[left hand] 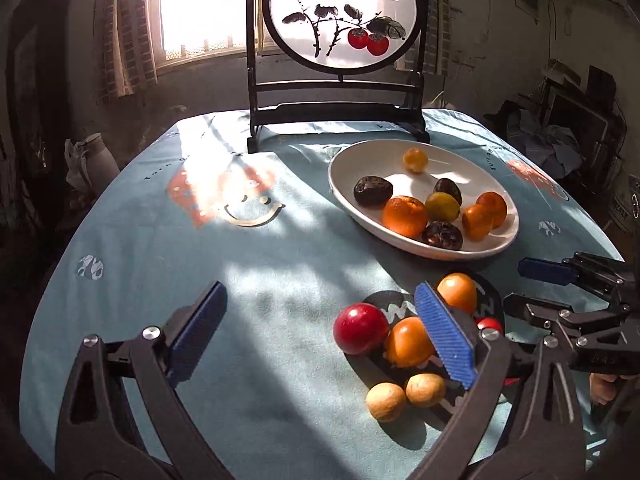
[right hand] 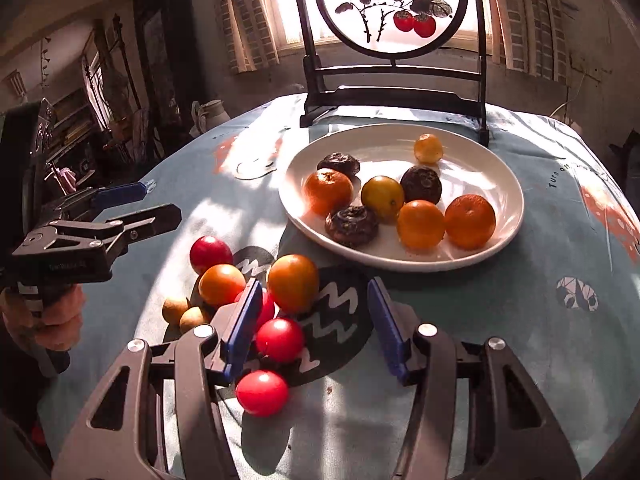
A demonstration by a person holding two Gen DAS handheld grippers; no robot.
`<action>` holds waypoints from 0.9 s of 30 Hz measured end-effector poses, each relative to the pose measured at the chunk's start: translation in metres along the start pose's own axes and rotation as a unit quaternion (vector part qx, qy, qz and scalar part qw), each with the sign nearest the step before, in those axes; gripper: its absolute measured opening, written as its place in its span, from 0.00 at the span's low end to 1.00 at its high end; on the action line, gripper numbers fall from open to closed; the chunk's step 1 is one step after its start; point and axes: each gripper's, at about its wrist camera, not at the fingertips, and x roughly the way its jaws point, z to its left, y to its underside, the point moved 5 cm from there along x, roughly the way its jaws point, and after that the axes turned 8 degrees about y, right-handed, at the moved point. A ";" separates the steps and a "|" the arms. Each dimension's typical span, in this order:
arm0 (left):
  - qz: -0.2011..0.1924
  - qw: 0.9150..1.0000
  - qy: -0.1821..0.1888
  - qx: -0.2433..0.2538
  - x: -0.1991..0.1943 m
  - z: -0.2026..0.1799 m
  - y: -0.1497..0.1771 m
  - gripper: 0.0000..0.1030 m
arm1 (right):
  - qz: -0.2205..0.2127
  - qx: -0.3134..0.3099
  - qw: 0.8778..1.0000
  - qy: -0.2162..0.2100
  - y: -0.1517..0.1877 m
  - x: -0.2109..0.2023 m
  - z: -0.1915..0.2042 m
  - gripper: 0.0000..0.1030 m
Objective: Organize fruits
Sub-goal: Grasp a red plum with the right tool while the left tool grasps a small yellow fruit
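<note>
Loose fruit: red plums (right hand: 262, 393), orange fruits (right hand: 293, 282) and two tan longans (left hand: 386, 402), clustered on the tablecloth (left hand: 248, 272) just before the plate
White plate (right hand: 404, 260): holds tangerines (right hand: 469, 221), dark wrinkled fruits (right hand: 351, 226), yellowish ones
Left gripper (left hand: 320, 332): jaws spread; empty
Right gripper (right hand: 314, 328): spread wide; grasping nothing

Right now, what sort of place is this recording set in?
Probably a lived-in home room, not a lab: a table under a printed blue tablecloth, a decorative painted persimmon screen before a sunlit curtained window, and a white plate of fruit.
</note>
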 end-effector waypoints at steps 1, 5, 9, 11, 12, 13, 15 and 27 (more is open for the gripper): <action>0.001 1.000 0.002 -0.003 -0.003 0.002 0.004 0.94 | 0.010 -0.006 1.000 -0.008 0.007 -0.002 0.005 0.54; 0.002 1.000 0.003 -0.016 -0.009 0.008 0.009 0.94 | 0.039 -0.022 0.999 -0.026 0.022 -0.006 0.016 0.54; 0.000 1.000 -0.004 -0.025 -0.010 0.013 0.008 0.94 | 0.057 -0.034 0.997 -0.026 0.031 -0.005 0.022 0.54; 0.002 1.000 -0.005 -0.029 -0.009 0.015 0.009 0.94 | 0.069 -0.038 0.997 -0.026 0.035 -0.001 0.023 0.53; 0.002 1.000 -0.007 -0.028 -0.010 0.016 0.009 0.94 | 0.075 -0.040 0.996 -0.027 0.037 0.001 0.024 0.53; 0.001 1.000 -0.008 -0.028 -0.010 0.016 0.009 0.94 | 0.081 -0.043 0.995 -0.027 0.038 0.002 0.026 0.52; 0.000 1.000 -0.006 -0.029 -0.011 0.016 0.009 0.94 | 0.087 -0.049 0.995 -0.027 0.041 0.004 0.028 0.47; -0.004 1.000 -0.011 -0.025 -0.017 0.020 0.010 0.94 | 0.093 -0.045 0.994 -0.031 0.043 0.006 0.024 0.29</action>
